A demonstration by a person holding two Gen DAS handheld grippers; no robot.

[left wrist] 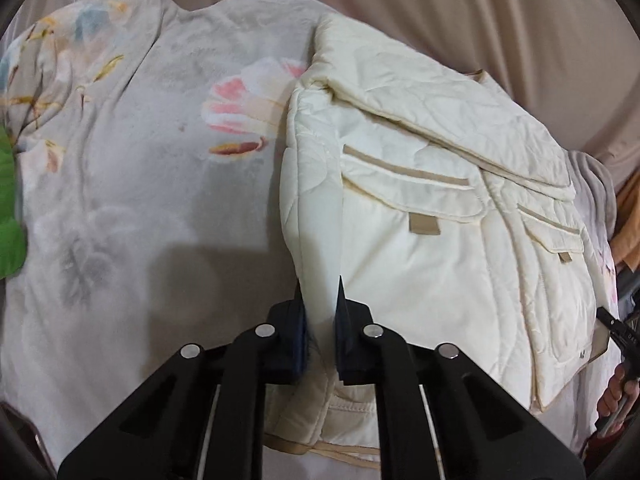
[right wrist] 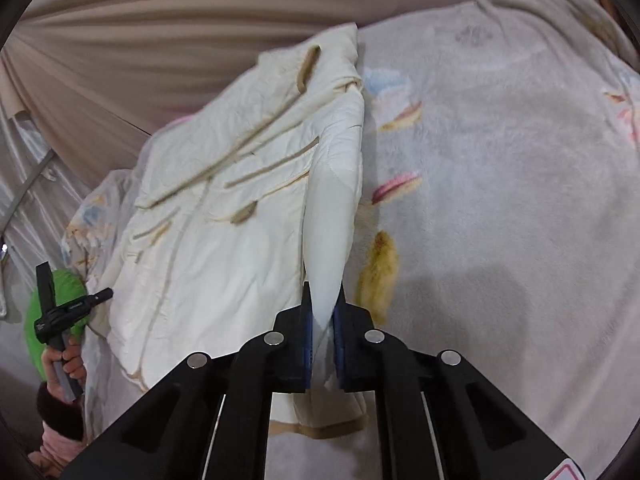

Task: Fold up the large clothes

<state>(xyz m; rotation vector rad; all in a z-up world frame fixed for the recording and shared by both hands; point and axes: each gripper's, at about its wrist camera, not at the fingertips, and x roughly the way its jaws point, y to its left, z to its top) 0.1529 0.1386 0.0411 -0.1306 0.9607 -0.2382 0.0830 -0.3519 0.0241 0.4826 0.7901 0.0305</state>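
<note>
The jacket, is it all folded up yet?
Not yet. A sleeve already lies across the cream jacket on the flowery blanket. The left gripper and right gripper each pinch a fold of its cloth. The rest still looks spread out, so more folds remain.

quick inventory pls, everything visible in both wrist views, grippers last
jacket: 1, cream quilted with tan trim, lying on the blanket.
chest pockets: 2, cream flaps with tan tabs, on the jacket front.
blanket: 1, pale grey with floral print, spread under the jacket.
curtain: beige, pleated, behind the blanket.
green item: 1, bright green, at the blanket edge; cannot tell what.
left hand-held gripper: black, shut on a jacket fold.
right hand-held gripper: black, shut on a jacket fold.
</note>
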